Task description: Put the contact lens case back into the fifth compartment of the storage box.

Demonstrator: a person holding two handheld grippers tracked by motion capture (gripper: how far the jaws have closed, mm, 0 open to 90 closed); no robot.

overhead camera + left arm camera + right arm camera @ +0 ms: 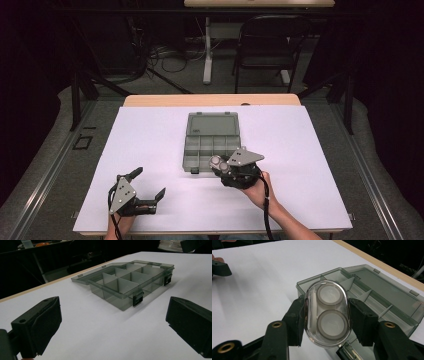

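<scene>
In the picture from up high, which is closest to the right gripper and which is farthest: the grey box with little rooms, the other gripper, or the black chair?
From the right gripper, which holds a clear oval case:
1. Grey compartment box, right beside it at the box's near edge.
2. Left gripper, across the white sheet toward the near-left corner.
3. Black chair, on the floor beyond the table's far edge.

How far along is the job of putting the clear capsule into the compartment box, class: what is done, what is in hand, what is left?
Done: the grey compartment box lies open on the white table, lid flat behind it. In hand: the right gripper is shut on the clear capsule, which holds two round pieces and hangs over the box's near edge. Left: lowering it into a compartment and letting go. The left gripper waits open, apart from the box.
</scene>
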